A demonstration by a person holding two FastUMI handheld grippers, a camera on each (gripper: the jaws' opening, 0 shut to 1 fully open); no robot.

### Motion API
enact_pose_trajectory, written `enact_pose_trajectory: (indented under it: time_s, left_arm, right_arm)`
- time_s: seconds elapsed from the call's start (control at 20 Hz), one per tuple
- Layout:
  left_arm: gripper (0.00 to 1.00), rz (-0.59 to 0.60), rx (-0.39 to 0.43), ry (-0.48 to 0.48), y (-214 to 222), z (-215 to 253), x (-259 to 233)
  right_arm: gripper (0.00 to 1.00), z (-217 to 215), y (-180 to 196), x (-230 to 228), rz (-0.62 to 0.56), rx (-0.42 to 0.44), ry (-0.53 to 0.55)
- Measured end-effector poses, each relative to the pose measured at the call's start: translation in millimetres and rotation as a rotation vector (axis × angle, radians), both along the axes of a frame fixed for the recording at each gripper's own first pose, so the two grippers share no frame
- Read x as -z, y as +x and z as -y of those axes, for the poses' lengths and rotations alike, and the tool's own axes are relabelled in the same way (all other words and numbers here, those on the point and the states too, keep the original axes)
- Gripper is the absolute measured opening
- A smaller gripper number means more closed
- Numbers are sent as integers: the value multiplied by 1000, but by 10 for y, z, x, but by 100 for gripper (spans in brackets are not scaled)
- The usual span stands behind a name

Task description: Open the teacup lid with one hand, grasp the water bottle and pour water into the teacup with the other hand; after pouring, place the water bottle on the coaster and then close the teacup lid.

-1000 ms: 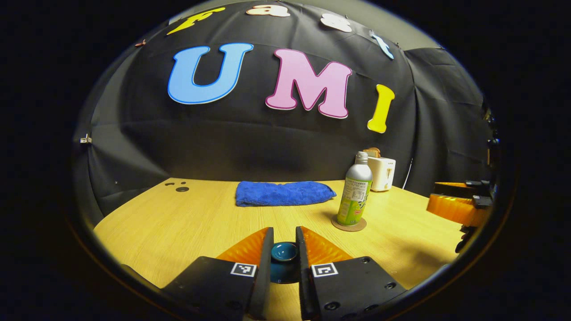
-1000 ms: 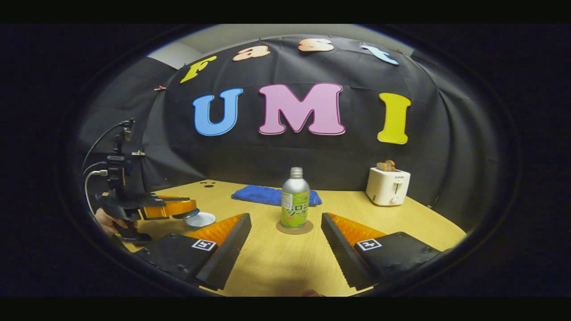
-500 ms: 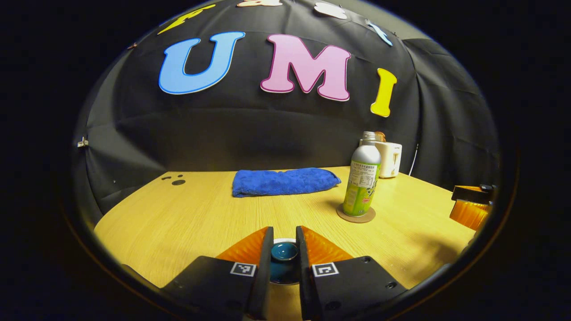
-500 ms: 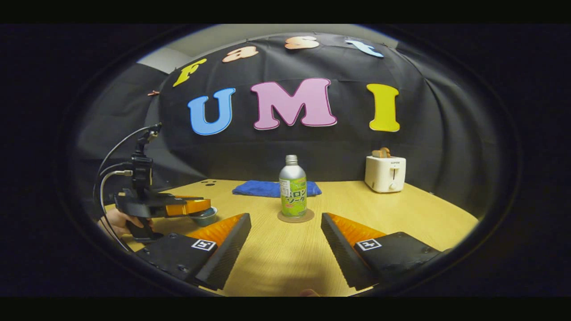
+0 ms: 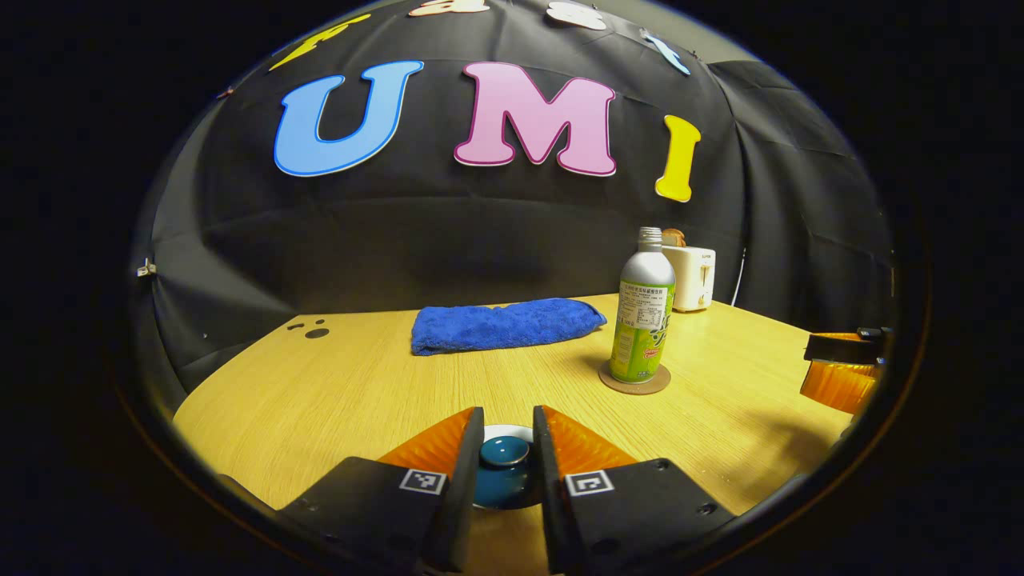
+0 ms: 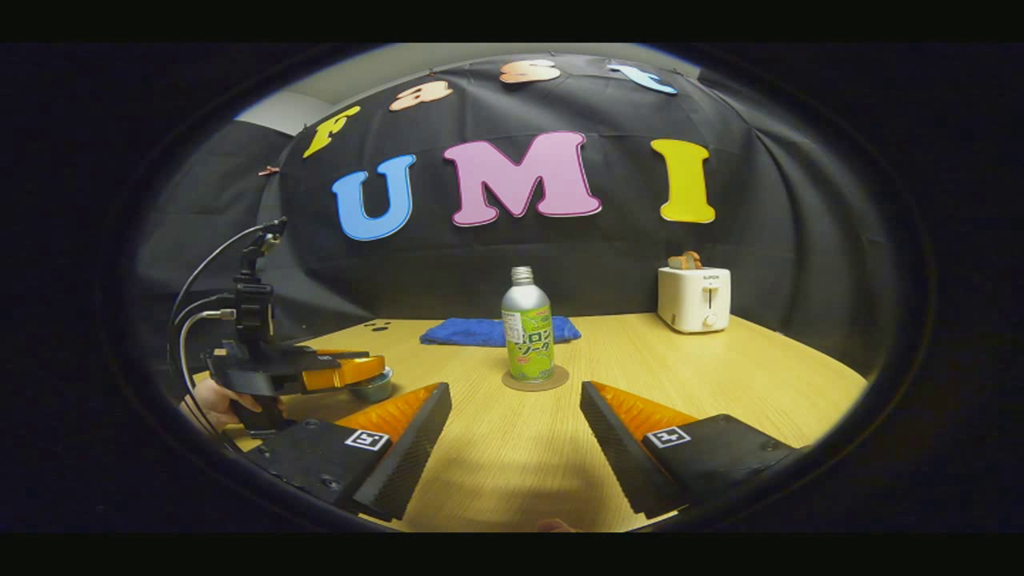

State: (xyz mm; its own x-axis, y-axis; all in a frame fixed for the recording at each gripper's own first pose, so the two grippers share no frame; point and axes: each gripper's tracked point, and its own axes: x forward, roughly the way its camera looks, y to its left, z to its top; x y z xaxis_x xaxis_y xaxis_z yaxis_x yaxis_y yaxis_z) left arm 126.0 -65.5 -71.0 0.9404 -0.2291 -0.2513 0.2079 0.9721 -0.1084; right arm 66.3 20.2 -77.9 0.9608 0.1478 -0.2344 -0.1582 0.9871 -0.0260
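L gripper [image 5: 504, 448] – on teacup lid [image 5: 504, 451]

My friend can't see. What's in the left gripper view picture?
The left hand-held gripper is shut on the teacup lid near the front of a wooden table. Farther back, a water bottle stands on a round coaster, beside a blue towel.

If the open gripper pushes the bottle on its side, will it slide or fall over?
The bottle is tall and narrow on a small coaster, so it probably tips. Its smooth metal shoulder may slip. The right gripper should likely grasp low.
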Motion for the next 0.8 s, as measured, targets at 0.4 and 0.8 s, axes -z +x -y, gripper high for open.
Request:
enact_pose_trajectory:
  time_s: [0.4, 0.8]
  left_arm:
    - [98, 146, -65, 7, -307, -139, -487]
    - [98, 305, -184, 3, -925, -512, -1044]
  right_arm:
    - [100, -1, 4, -166, 50, 19, -33]
    - [100, -237, -187, -419, 108, -45, -39]
